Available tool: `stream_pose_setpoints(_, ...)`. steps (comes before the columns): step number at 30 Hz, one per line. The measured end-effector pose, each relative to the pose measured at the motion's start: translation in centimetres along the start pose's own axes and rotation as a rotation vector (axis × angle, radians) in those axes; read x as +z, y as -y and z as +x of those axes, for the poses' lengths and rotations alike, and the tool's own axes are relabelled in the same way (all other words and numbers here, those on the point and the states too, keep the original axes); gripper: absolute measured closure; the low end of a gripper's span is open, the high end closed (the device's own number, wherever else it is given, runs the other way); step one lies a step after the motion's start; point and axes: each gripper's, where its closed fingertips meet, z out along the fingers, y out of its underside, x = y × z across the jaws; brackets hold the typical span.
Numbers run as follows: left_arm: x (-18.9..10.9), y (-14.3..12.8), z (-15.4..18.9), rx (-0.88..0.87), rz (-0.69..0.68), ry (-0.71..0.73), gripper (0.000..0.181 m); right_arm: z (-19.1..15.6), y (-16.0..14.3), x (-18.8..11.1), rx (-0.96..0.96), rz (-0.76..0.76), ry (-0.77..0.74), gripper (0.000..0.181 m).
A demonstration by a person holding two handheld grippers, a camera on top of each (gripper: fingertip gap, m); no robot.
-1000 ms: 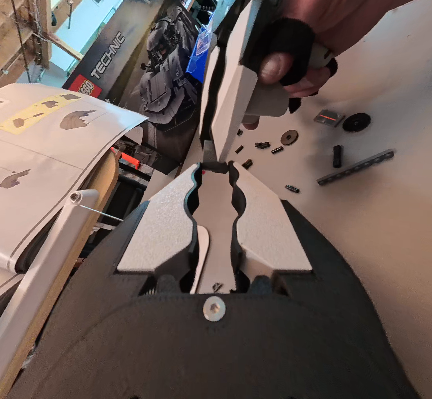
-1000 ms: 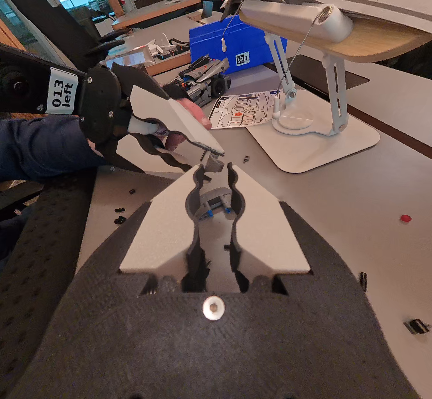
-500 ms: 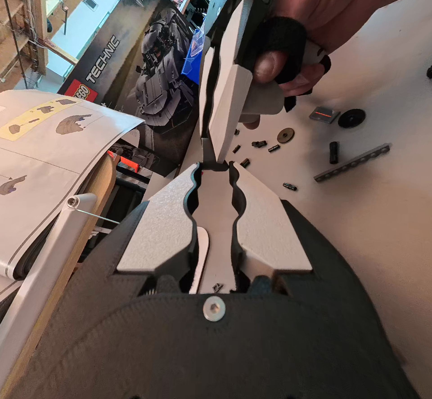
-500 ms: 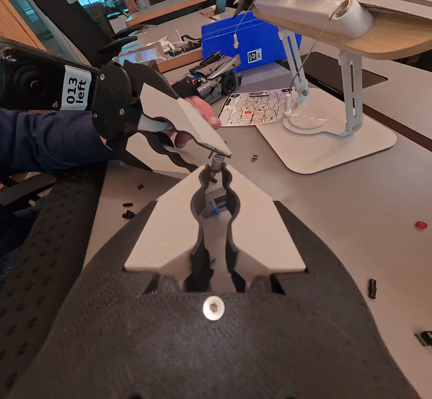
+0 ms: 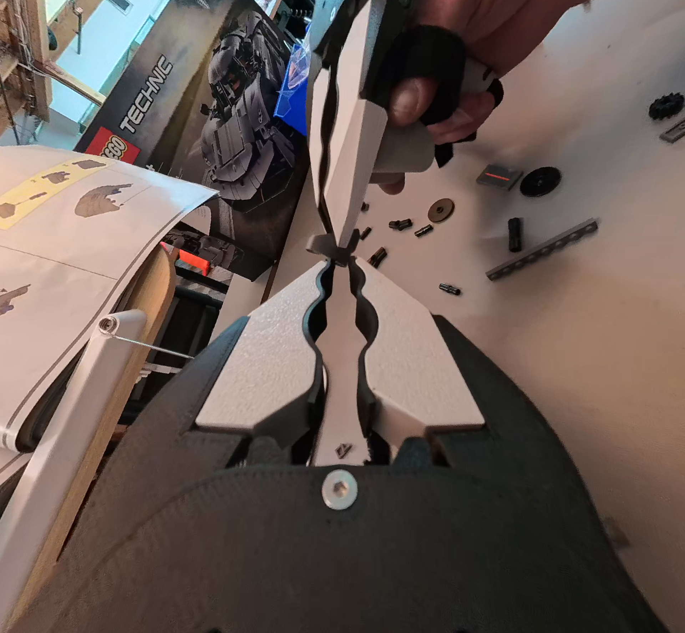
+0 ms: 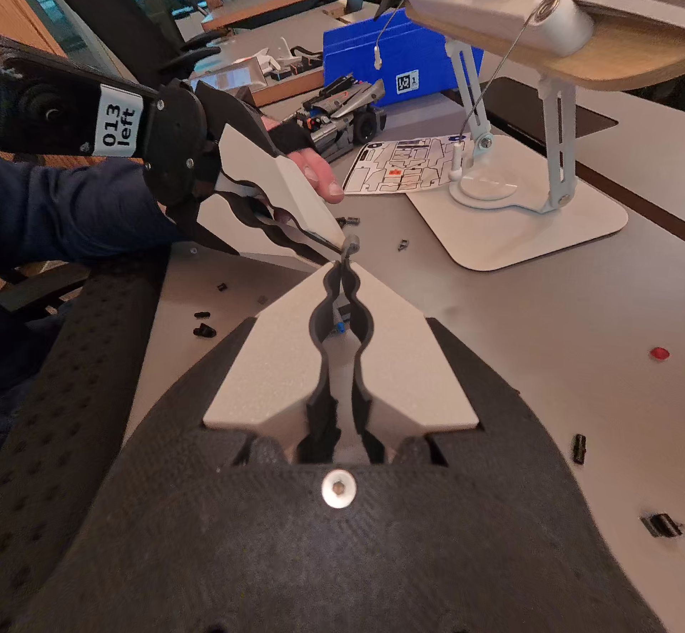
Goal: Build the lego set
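Note:
A small grey lego piece [image 5: 321, 244] hangs in the air between the two gripper tips. My left gripper [image 5: 339, 263] is closed down on its lower end. My right gripper [image 5: 338, 238], held by a hand, comes in from above and pinches the same piece. In the right wrist view my right gripper [image 6: 343, 262] is shut under the grey piece [image 6: 351, 243], and my left gripper [image 6: 343, 244] reaches in from the left, shut on it. A small grey part with a blue pin [image 6: 341, 316] shows through the gap of the right fingers; where it rests is not clear.
An instruction booklet [image 5: 74, 229] lies on a white stand [image 6: 519, 233]. Behind are the set's box [image 5: 222, 114], a blue bin [image 6: 370, 55], a part-built car [image 6: 341, 114] and a sticker sheet [image 6: 400, 166]. A grey beam [image 5: 541, 255], black pins and discs [image 5: 540, 181] lie on the table.
My right gripper went from open to shut on the grey piece. My left gripper's fingers also narrowed onto it. Both tips now meet at the piece.

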Motion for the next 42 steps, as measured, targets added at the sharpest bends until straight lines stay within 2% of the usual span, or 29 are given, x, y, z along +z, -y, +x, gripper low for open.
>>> stream_pose_setpoints(4,-0.2,-0.2,0.3,0.017,-0.005,-0.030,0.166,0.0,-0.3,0.0,0.017,-0.017,0.007,0.181)
stream_pose_setpoints(7,-0.5,-0.9,0.5,-0.024,-0.022,-0.086,0.146,-0.1,-1.0,0.1,0.041,-0.050,0.025,0.181)
stream_pose_setpoints(9,-0.6,-0.8,0.9,-0.041,-0.003,-0.119,0.141,-0.4,-1.2,0.3,0.050,-0.062,0.048,0.181)
stream_pose_setpoints(15,0.1,-0.4,1.3,0.043,-0.010,-0.070,0.144,-1.1,-1.3,0.6,0.096,-0.059,0.103,0.181)
stream_pose_setpoints(17,0.1,-0.4,1.0,0.086,-0.021,-0.033,0.156,-1.4,-1.3,0.6,0.116,-0.055,0.126,0.181)
stream_pose_setpoints(22,-0.1,-0.2,0.9,0.115,-0.017,-0.023,0.158,-1.5,-1.1,0.6,0.127,-0.042,0.140,0.181)
stream_pose_setpoints(27,-0.1,-0.9,1.0,0.053,-0.037,-0.063,0.158,-0.9,-1.4,0.5,-0.008,-0.086,0.043,0.173)
stream_pose_setpoints(33,0.0,-1.3,0.9,0.006,-0.043,-0.082,0.158,-0.9,-1.8,0.7,-0.112,-0.127,0.002,0.175)
stream_pose_setpoints(42,0.1,-2.4,1.3,-0.139,-0.070,-0.171,0.158,-0.2,-2.5,1.1,-0.571,-0.255,-0.218,0.169)
